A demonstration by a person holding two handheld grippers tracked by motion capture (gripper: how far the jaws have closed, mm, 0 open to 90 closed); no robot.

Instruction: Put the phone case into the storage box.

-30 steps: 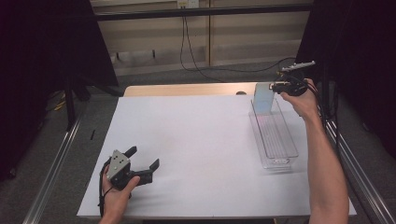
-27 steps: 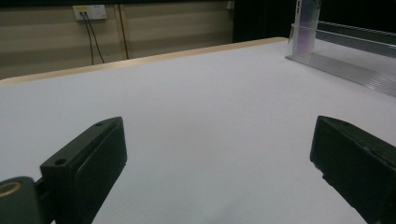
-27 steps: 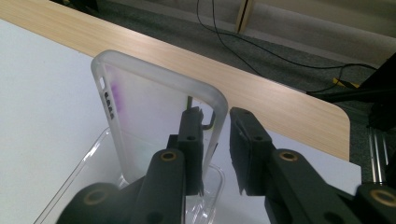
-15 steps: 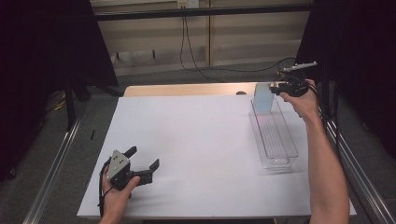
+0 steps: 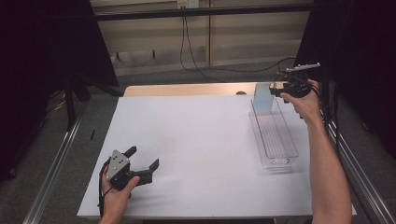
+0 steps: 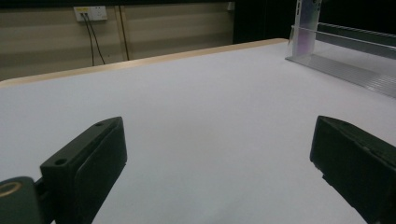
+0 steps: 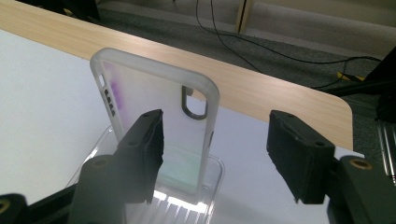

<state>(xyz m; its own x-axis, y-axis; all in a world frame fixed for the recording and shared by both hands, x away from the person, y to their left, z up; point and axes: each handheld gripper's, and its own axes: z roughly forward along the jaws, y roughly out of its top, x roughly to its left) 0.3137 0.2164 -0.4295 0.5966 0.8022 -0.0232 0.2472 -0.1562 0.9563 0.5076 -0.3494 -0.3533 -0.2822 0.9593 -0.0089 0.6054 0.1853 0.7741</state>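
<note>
Right gripper (image 7: pixel 215 154) jaws have just opened, freeing the upright phone case (image 7: pixel 156 126): light, flexible, slippery; grasp its side edges. Left gripper (image 5: pixel 140 161) jaws apart.

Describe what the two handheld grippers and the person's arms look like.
Both grippers are black with two blocky jaws. The left gripper carries a grey three-cornered plate and trails a black cable; the right gripper has a grey plate on top too. The forearms are bare, no sleeves.
</note>
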